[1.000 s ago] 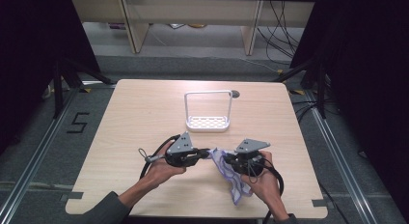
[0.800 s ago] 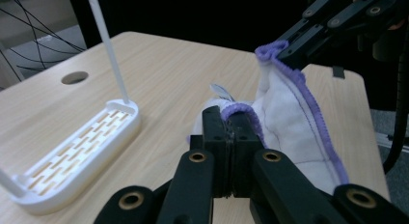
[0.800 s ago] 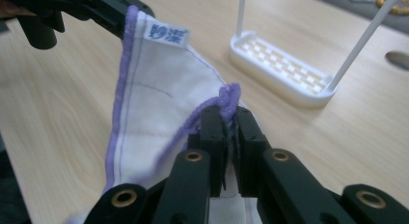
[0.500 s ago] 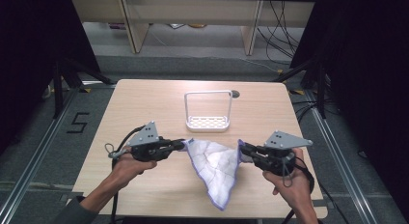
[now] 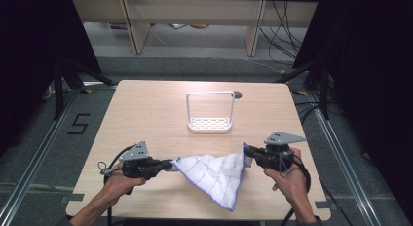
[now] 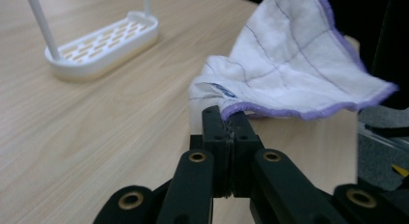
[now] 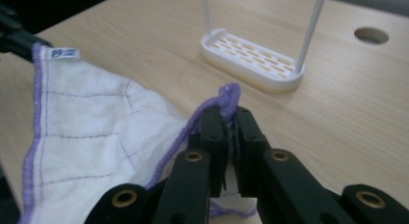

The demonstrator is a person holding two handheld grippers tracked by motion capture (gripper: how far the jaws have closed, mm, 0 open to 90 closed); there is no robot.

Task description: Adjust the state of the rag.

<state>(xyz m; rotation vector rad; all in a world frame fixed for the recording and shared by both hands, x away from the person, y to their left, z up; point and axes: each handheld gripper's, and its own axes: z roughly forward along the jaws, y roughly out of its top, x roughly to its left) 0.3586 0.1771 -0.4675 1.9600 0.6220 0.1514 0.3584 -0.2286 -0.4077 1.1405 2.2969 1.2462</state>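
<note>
Both grippers are drawing farther apart than 0.5 s ago, the left gripper (image 5: 168, 164) and right gripper (image 5: 247, 151) each pinching 1 corner of the white purple-edged cloth (image 5: 214, 175) spread above the wooden table (image 5: 146, 114), probably for laying flat next.

A light wooden table (image 5: 146, 109) stands on grey floor (image 5: 58, 153), shelving (image 5: 195, 21) behind.

Rack (image 5: 210, 114) stands behind cloth (image 5: 214, 175) on table (image 5: 146, 109).
</note>
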